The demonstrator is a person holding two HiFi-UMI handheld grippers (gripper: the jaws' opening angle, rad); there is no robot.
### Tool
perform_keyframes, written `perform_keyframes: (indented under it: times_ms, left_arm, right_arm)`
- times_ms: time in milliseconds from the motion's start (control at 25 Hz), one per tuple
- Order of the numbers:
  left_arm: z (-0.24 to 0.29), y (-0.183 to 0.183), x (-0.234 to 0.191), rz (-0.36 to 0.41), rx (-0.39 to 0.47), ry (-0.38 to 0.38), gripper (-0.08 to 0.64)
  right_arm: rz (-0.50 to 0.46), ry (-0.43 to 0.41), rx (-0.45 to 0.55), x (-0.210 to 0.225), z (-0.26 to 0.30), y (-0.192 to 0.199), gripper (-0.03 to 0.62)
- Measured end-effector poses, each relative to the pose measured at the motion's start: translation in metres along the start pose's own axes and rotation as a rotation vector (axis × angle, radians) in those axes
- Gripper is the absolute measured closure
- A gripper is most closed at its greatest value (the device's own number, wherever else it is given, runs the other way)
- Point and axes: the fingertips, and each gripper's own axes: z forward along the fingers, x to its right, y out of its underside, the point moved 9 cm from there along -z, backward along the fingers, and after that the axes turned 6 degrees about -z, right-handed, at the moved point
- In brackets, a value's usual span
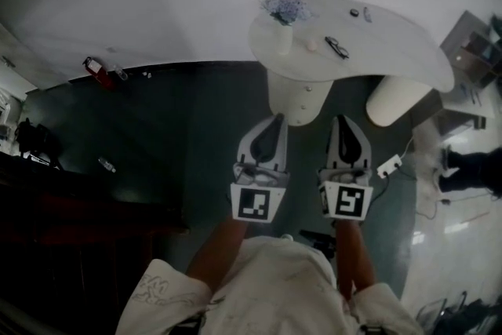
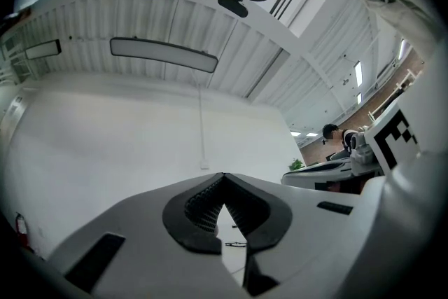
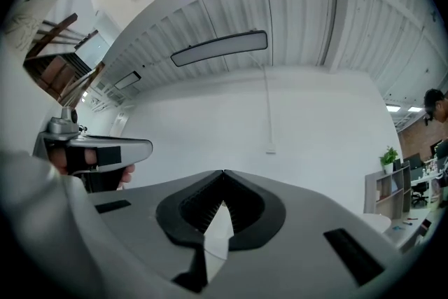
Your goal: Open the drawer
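The dark green floor fills most of the head view. At 12 o'clock on it stands a white table with a curved, bean-shaped top. Under the top are two supports: a white round pedestal and, at 3 o'clock from it, a plain white cylinder leg.

The drawer seems to be in the front of the round pedestal, where two small marks, probably knobs, sit one above the other. They are too small to be sure. It looks closed, so the task is not yet begun.

The left gripper and the right gripper are side by side and both point to 12 o'clock, toward the table. Both are clenched: in each gripper view the black pads meet at the tips and nothing is between them.

The pedestal lies at about 1 o'clock from the left gripper and at about 11 o'clock from the right one. The left tips look a little nearer to it. I judge that the drawer front faces the person, so it should slide out toward 6 o'clock. A gripper must first unclench to take a knob.

On the table top are a small white vase with pale blue flowers and a pair of dark glasses.
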Motion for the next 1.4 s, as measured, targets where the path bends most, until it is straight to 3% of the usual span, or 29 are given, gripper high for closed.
perform_keyframes:
  times_ms: [520,880,1080,1400]
  left_arm:
    - [0.102,0.025,-0.123,-0.061,-0.007,0.090,0.564]
    - [0.133,0.061,-0.150,-0.065,-0.090,0.120,0.564]
    - [0.143,0.098,-0.142,-0.070,-0.142,0.091,0.563]
    - [0.149,0.190,-0.131,-0.044,-0.218,0.017,0.565]
  right_arm:
    - [-0.044,0.104,-0.087,-0.030,0.129,0.022,0.586]
    - [-0.032,0.122,-0.139,-0.035,0.166,0.054,0.586]
    - [0.002,0.088,-0.181,-0.027,0.167,0.095,0.586]
    - [0.050,0.028,-0.266,-0.012,0.161,0.204,0.586]
